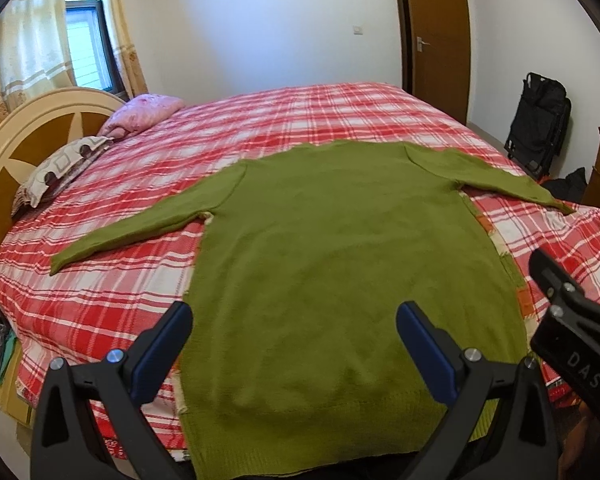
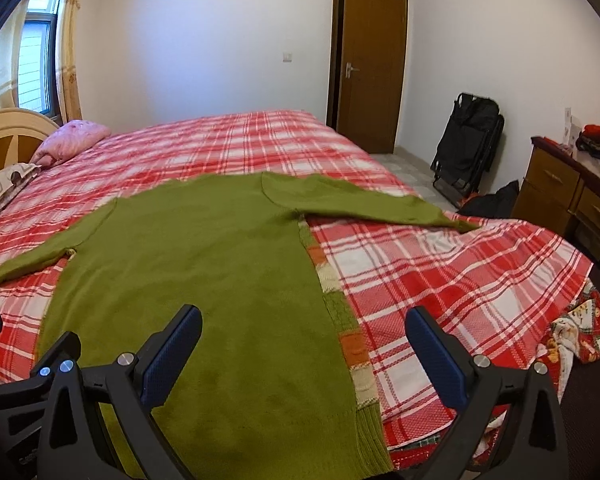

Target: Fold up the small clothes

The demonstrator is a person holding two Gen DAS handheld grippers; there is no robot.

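A: Item one, the tongs. How do they sit?

B: Left gripper (image 1: 294,330), black frame with blue ribbed pads: fingers spread wide, nothing between them, poised above the near hem. Right gripper (image 2: 304,334), same make: also spread wide and empty, its left finger over the knit, its right finger over the bedcover. In the left wrist view the right gripper enters from the lower right edge, just beside the left one.

A: Item two, the garment?

B: One olive-green long-sleeved knit sweater (image 1: 340,248), lying flat on the bed, hem nearest the cameras, neckline away. Two sleeves, both stretched outward to either side. A patchwork strip of orange, cream and green squares shows along its right edge; whether that is the sweater's other face or a separate cloth beneath, I cannot tell.

A: Support and surroundings, counted?

B: One red-and-white plaid bedcover (image 2: 440,264). Two pillows by the cream headboard (image 1: 28,132): one pink pillow (image 1: 144,114), one grey-patterned pillow (image 1: 60,172). One brown wooden door (image 2: 370,66), one black folded chair (image 2: 466,144) against the wall, one brown wooden dresser (image 2: 560,196).

A: Any writing?

B: White letters "DAS" on the right gripper's body, left wrist view. Nothing else legible.
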